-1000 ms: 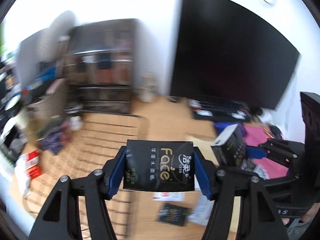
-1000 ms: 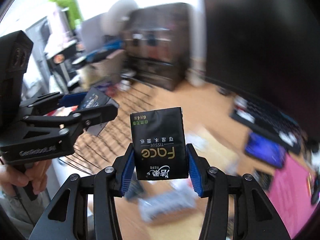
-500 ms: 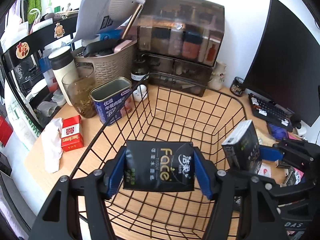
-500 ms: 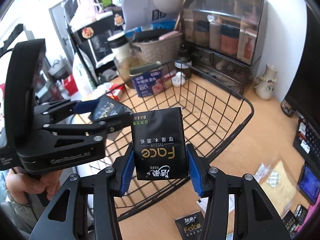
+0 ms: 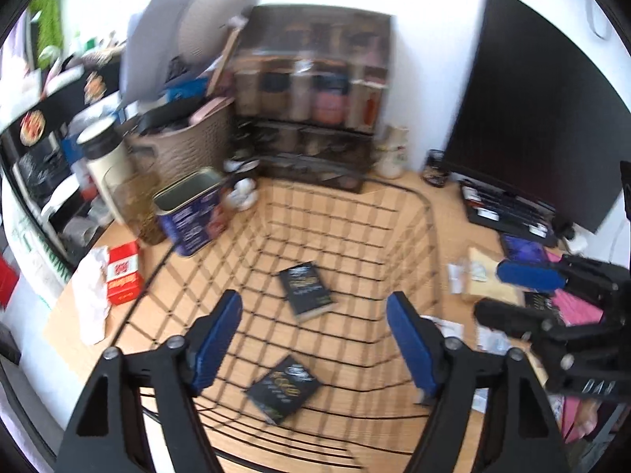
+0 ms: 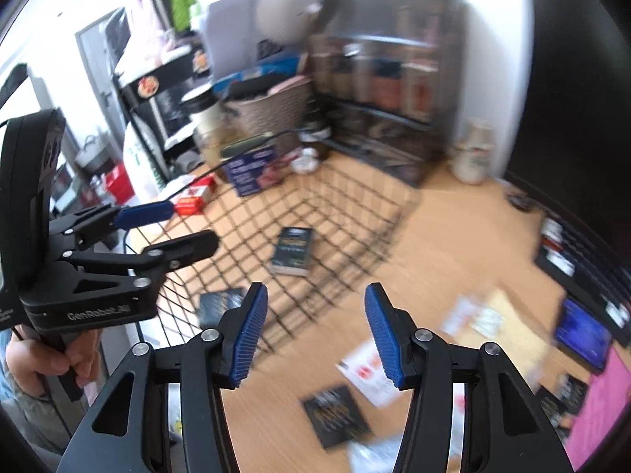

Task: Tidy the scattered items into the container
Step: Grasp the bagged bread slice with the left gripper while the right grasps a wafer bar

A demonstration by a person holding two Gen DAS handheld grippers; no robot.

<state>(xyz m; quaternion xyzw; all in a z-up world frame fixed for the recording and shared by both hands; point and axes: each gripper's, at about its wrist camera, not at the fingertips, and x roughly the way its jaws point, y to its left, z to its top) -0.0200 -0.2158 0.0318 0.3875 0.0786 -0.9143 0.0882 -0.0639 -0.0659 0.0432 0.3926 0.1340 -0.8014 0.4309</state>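
Bright daylight, blown-out walls, motion blur in both fisheye views.

In the left wrist view the white wall [image 5: 426, 59] toward 12 o'clock is overexposed; the organizer [image 5: 311, 90] and basket [image 5: 430, 236] wires smear, while the left gripper [image 5: 313, 345] at 6 o'clock stays sharp. In the right wrist view glare washes out 10 to 12 o'clock, the desk [image 6: 453, 236] litter at 4 o'clock streaks, and the right gripper [image 6: 313, 335] is crisp. Straight lines bow near the black circular edges.

left gripper [image 6: 165, 228] body: "GenRobot.AI", pale raised lettering
Other packs, tin, boxes: blurred, unreadable
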